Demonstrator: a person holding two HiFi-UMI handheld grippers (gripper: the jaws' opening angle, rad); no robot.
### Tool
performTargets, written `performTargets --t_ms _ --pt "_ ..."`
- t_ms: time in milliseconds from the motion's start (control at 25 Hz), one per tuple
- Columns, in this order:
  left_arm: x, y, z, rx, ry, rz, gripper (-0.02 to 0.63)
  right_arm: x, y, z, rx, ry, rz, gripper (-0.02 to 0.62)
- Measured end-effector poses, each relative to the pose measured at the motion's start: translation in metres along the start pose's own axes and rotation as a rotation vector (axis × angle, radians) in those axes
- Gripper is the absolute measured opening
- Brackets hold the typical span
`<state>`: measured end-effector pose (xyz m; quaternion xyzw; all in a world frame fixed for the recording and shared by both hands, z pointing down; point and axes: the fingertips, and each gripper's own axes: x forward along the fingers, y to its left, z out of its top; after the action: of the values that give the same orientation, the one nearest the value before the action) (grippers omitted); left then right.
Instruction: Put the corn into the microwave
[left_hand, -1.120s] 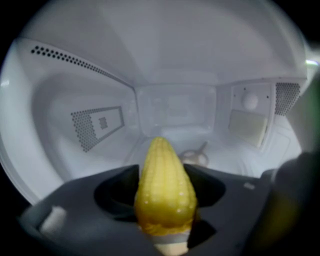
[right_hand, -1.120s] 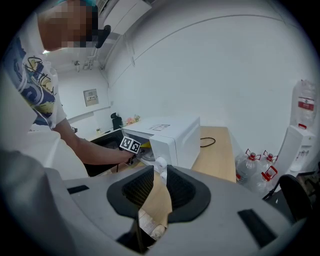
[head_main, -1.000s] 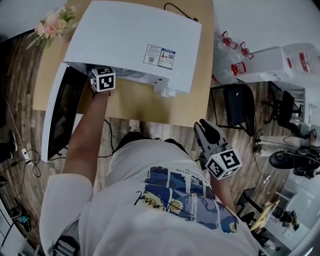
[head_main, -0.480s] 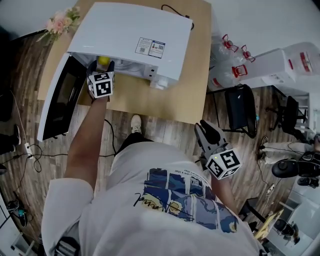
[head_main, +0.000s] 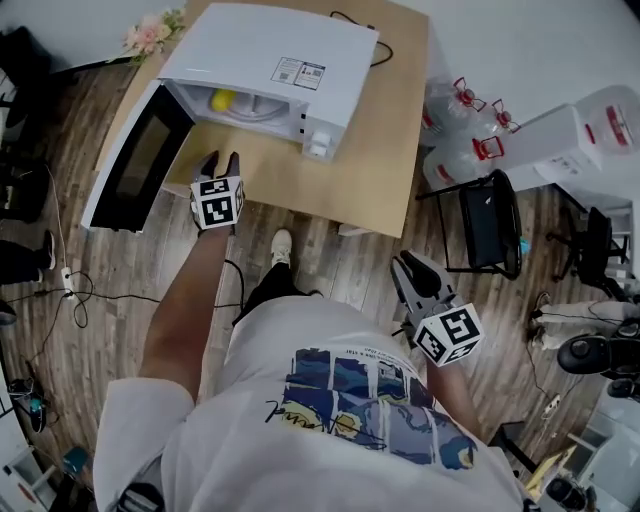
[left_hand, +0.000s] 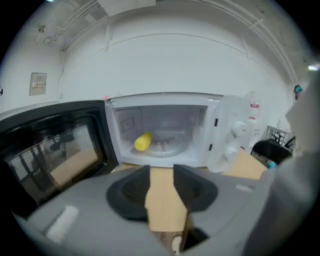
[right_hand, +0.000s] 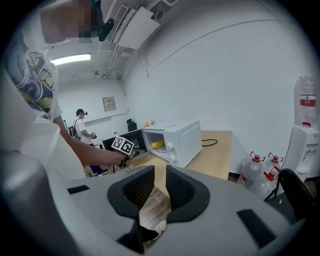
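Note:
The yellow corn (head_main: 222, 99) lies inside the white microwave (head_main: 270, 50), on the glass turntable at its left side; it also shows in the left gripper view as corn (left_hand: 143, 141). The microwave door (head_main: 140, 160) hangs wide open to the left. My left gripper (head_main: 221, 160) is outside the cavity over the table's near edge, pointing at the opening. Its jaws have just been closing, still apart, with nothing between them (left_hand: 161, 175). My right gripper (head_main: 412, 265) hangs off to the right over the floor, its jaws having just narrowed, open and empty (right_hand: 160, 182).
The microwave stands on a wooden table (head_main: 375, 150) with flowers (head_main: 150, 33) at the far left corner. Water bottles (head_main: 465, 140), a white dispenser (head_main: 590, 120) and a black chair (head_main: 490, 220) stand to the right. Cables lie on the floor at left (head_main: 60, 290).
My left gripper has pulled back out of the microwave toward me, leaving the corn inside on the turntable. The right gripper has shifted only a little.

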<state>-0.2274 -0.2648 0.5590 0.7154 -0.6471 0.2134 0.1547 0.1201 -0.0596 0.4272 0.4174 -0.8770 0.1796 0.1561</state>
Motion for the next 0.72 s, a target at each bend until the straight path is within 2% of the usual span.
performTargets --t_ms 120,320,720 --pt "-0.039 -0.025 -0.016 0.003 0.009 -0.032 0.076 -0.019 0.007 -0.018 -0.003 0.003 0.031 0.061" --pt "-0.094 -0.063 -0.039 -0.065 0.016 -0.115 0.011 -0.041 0.016 -0.035 -0.012 -0.011 0.057 0.055" --pt "-0.177 -0.166 -0.045 -0.096 0.022 -0.453 0.008 -0.071 0.026 -0.044 -0.002 -0.053 0.051 0.035"
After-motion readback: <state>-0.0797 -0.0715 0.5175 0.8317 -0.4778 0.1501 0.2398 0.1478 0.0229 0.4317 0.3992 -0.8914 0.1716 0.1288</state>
